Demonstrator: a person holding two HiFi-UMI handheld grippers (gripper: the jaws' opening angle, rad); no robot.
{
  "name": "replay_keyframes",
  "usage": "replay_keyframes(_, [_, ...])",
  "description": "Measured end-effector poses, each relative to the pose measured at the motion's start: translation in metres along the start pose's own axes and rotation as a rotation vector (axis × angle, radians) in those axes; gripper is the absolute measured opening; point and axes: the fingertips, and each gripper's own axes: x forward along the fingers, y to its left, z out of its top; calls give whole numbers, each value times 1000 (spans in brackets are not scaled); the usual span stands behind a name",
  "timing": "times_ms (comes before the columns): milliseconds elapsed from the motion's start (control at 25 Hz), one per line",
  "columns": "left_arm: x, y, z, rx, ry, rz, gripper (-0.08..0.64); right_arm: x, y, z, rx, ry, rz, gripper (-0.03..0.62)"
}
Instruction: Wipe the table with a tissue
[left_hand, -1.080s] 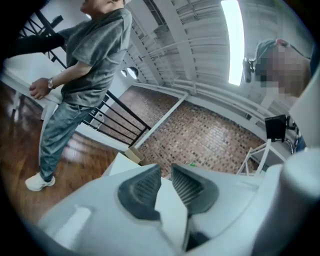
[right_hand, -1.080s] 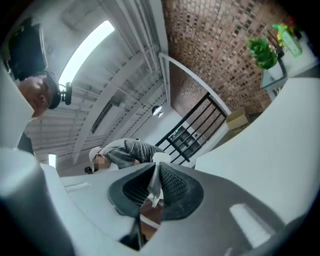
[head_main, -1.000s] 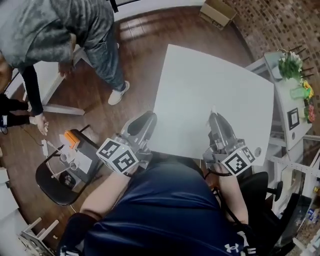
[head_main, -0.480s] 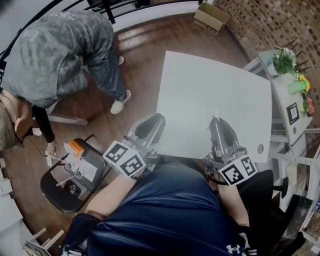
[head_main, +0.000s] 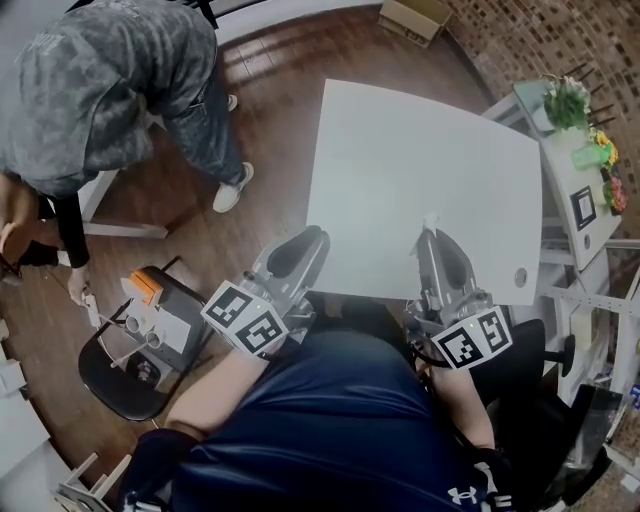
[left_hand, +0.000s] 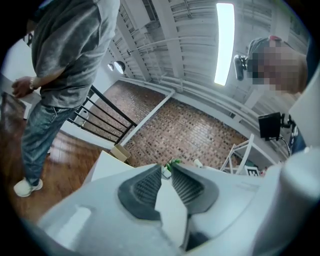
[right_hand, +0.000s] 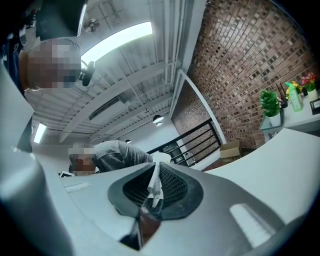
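The white table (head_main: 420, 150) lies in front of me with a bare top. A small white tissue (head_main: 430, 221) pokes out of my right gripper (head_main: 428, 236), which is shut on it over the table's near edge. In the right gripper view the tissue (right_hand: 152, 187) is a thin crumpled strip pinched between the ribbed pads of the right gripper (right_hand: 154, 175). My left gripper (head_main: 312, 240) hovers at the table's near left corner, holding nothing. The left gripper view shows that left gripper (left_hand: 166, 172) open with a narrow gap and the table (left_hand: 102, 167) beyond.
A person in a grey hoodie (head_main: 110, 80) bends over on the wooden floor at the left. A black chair (head_main: 140, 350) with small items stands by my left side. A side shelf with plants (head_main: 570, 100) runs along the table's right. A cardboard box (head_main: 410, 15) sits far back.
Both grippers have stayed at the table's near edge, the left one edging slightly forward. The person in the hoodie has shifted on the floor at the left.
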Motion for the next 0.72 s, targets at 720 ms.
replay_keyframes(720, [23, -26, 7, 53, -66, 66, 64, -8, -30, 25, -54, -12, 59, 29])
